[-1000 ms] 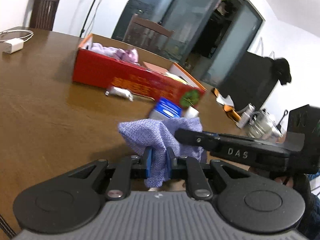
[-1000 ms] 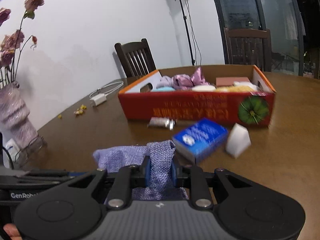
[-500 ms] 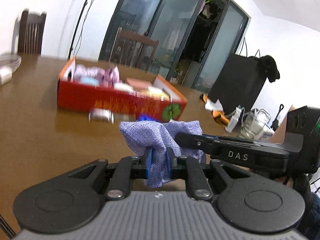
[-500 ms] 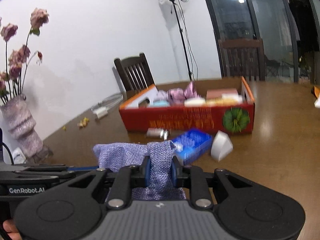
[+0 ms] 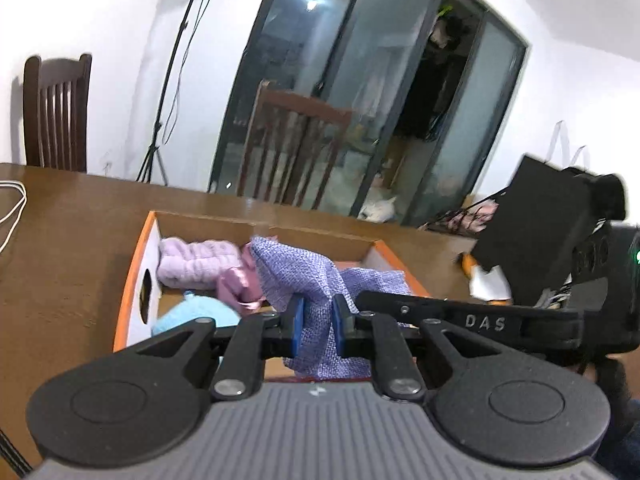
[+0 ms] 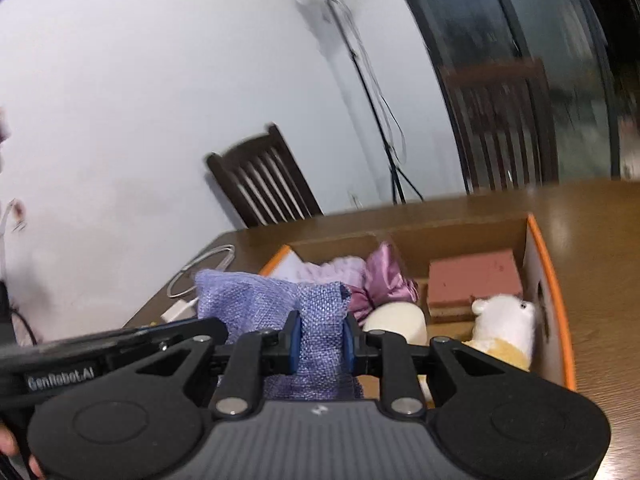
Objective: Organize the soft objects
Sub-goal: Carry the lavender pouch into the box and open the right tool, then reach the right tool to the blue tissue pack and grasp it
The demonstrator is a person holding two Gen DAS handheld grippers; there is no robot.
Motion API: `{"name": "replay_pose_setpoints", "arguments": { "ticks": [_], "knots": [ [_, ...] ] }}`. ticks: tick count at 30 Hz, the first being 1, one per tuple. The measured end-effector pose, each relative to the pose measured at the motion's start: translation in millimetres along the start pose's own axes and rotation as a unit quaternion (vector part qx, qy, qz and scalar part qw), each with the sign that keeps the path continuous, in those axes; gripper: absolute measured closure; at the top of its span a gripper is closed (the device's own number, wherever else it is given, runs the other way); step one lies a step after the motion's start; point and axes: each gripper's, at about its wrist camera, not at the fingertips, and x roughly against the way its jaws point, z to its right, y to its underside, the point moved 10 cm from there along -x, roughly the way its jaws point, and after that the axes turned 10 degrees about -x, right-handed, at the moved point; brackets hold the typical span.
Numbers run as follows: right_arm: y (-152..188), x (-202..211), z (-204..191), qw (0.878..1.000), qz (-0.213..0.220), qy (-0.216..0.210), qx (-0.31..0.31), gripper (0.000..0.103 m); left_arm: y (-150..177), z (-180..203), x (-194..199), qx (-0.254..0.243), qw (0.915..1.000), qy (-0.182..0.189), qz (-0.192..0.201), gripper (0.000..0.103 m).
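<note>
Two grippers carry one lavender woven cloth (image 5: 304, 276) above an orange-rimmed cardboard box (image 5: 136, 264) on a brown tabletop (image 5: 60, 240). The left gripper (image 5: 316, 320), at lower centre of its view, is clamped tight on a fold of the cloth; the right gripper (image 6: 320, 338), lower centre of its own view, pinches another fold. The box already holds a pale purple plush (image 5: 196, 264), a blue knit ball (image 5: 196, 312), a pink block (image 6: 474, 284) and a white stuffed animal (image 6: 504, 316). Judging by this, the cloth has yet to be lowered in and let go.
</note>
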Motion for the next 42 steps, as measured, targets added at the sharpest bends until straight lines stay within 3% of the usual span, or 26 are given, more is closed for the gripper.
{"name": "replay_pose_setpoints", "arguments": {
  "ticks": [5, 8, 10, 12, 14, 15, 17, 21, 24, 30, 34, 37, 42],
  "knots": [
    [7.0, -43.8, 23.0, 0.999, -0.036, 0.022, -0.017, 0.081, 26.7, -25.9, -41.5, -0.001, 0.9977, -0.029, -0.060, 0.087],
    [16.8, -63.2, 30.1, 0.997, -0.062, 0.044, -0.007, 0.081, 34.8, -28.4, -48.1, -0.008, 0.9969, -0.037, -0.069, 0.084],
    [24.6, -72.7, 31.6, 0.995, -0.081, 0.049, 0.000, 0.077, 35.9, -29.5, -48.1, -0.011, 0.9966, -0.042, -0.070, 0.072],
    [30.0, -77.4, 33.8, 0.994, -0.090, 0.061, 0.004, 0.067, 35.1, -29.5, -44.8, -0.016, 0.9961, -0.051, -0.070, 0.046],
    [30.1, -71.2, 32.0, 0.995, -0.076, 0.061, 0.010, 0.063, 35.1, -26.2, -38.0, -0.024, 0.9962, -0.052, -0.065, 0.041],
    [28.9, -66.0, 30.7, 0.996, -0.067, 0.060, 0.011, 0.055, 35.0, -24.3, -32.4, -0.032, 0.9961, -0.056, -0.061, 0.035],
    [24.8, -51.8, 27.0, 0.997, -0.047, 0.055, 0.012, 0.045, 32.9, -20.4, -23.2, -0.043, 0.9950, -0.070, -0.056, 0.031],
    [16.3, -14.7, 15.5, 0.998, -0.005, 0.050, 0.042, 0.038, 26.6, -10.2, 6.3, -0.056, 0.9939, -0.090, -0.030, 0.022],
    [18.0, 22.3, 9.1, 0.995, 0.029, 0.045, 0.082, 0.021, 26.2, 1.8, 38.4, -0.056, 0.9921, -0.112, 0.004, 0.016],
    [57.4, 110.7, 7.1, 0.985, 0.085, 0.011, 0.148, 0.014, 50.8, 39.6, 98.9, -0.074, 0.9783, -0.177, 0.078, 0.005],
    [93.5, 159.8, 22.7, 0.981, 0.110, -0.008, 0.159, 0.014, 83.2, 69.1, 121.5, -0.074, 0.9767, -0.179, 0.093, 0.001],
    [119.8, 189.7, 36.6, 0.975, 0.119, -0.013, 0.185, 0.013, 106.1, 79.6, 129.9, -0.041, 0.9788, -0.180, 0.089, 0.001],
    [159.1, 247.3, 48.6, 0.949, 0.144, -0.049, 0.276, 0.013, 126.4, 76.8, 139.3, 0.010, 0.9715, -0.219, 0.091, 0.001]
  ]
}}
